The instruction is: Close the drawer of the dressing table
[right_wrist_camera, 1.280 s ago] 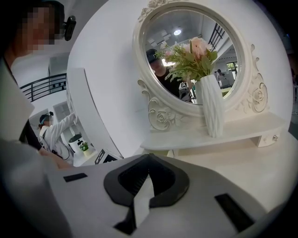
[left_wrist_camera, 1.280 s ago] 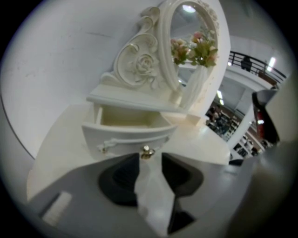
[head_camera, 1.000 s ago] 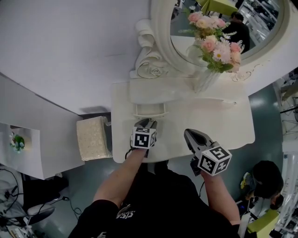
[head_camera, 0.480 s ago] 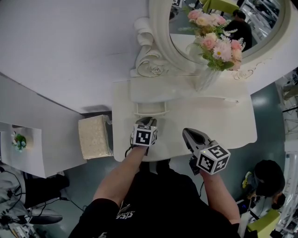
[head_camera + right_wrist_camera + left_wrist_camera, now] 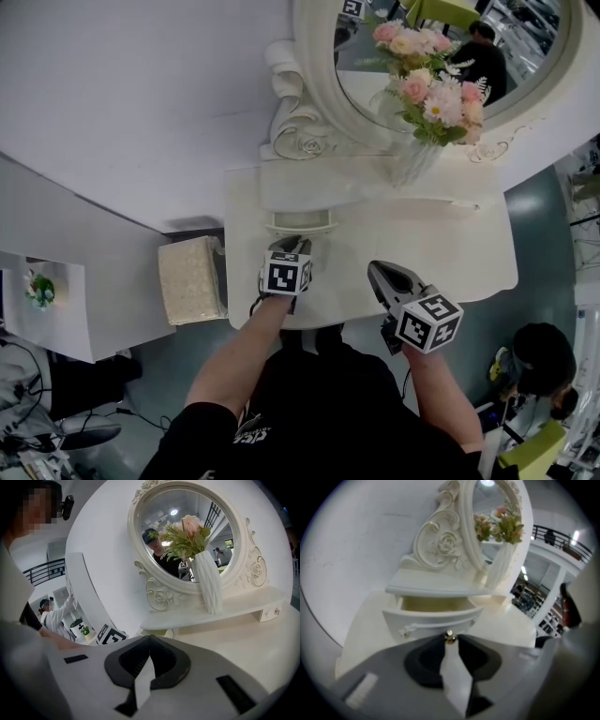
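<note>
The drawer (image 5: 433,613) stands pulled open under the shelf (image 5: 436,585) at the dressing table's (image 5: 469,253) back-left edge. The left gripper's (image 5: 292,246) jaws, just closing, pinch its gold knob (image 5: 449,637) — the right gripper (image 5: 377,272) hovers near the front edge, jaws together on nothing.

The white-painted dressing table (image 5: 459,248) has a flat cream top with a wavy front edge. At the left foot of its carved oval mirror frame (image 5: 466,536) sits a low raised shelf (image 5: 436,590), and under it is the small white drawer with a bowed front (image 5: 436,619). The drawer is open, pulled part of the way out over the tabletop. It sits level, and its pale yellowish inside shows behind the front panel. A small round gold knob (image 5: 449,637) sticks out from the middle of the drawer front.
</note>
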Demonstrator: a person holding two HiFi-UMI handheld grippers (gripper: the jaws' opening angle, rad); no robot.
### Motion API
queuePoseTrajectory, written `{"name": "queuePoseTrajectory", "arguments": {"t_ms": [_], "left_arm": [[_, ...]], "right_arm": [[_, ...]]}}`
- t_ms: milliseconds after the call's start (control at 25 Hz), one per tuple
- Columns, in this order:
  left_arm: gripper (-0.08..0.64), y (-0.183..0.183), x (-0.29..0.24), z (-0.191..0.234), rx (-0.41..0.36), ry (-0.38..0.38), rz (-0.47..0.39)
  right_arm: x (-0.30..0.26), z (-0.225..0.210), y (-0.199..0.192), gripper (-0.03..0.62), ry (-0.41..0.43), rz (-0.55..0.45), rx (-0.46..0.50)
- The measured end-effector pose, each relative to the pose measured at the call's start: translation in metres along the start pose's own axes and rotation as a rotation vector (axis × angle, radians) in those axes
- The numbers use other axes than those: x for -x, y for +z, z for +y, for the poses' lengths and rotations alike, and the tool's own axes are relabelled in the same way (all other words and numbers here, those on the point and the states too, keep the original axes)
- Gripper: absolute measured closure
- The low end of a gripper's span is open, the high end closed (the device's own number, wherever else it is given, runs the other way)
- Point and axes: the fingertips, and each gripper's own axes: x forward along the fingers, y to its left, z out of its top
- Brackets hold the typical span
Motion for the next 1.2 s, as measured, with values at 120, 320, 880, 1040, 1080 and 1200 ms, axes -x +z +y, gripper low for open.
{"name": "queuePoseTrajectory", "arguments": {"t_ms": [120,320,880,1040,1080,1200], "left_arm": [[0.464,0.005,-0.002,0.001,-0.004,0.001,-0.004],[0.464,0.012,-0.005,0.005,-0.009,0.002,-0.005],[0.466,0.025,-0.022,0.013,-0.047,0.004,0.010],[0.466,0.031,-0.025,0.017,-0.054,0.013,0.002],[0.466,0.033,-0.026,0.018,-0.056,0.012,0.001],[0.466,0.035,-0.030,0.019,-0.059,0.009,0.001]], "right_arm": [[-0.001,-0.002,0.000,0.597,0.000,0.002,-0.002],[-0.001,-0.005,0.003,0.597,-0.007,-0.001,-0.003],[-0.007,-0.017,0.005,0.597,-0.017,0.010,-0.012],[-0.007,-0.021,0.005,0.597,-0.025,0.009,-0.016],[-0.007,-0.022,0.005,0.597,-0.027,0.009,-0.018],[-0.007,-0.024,0.004,0.597,-0.031,0.010,-0.023]]}}
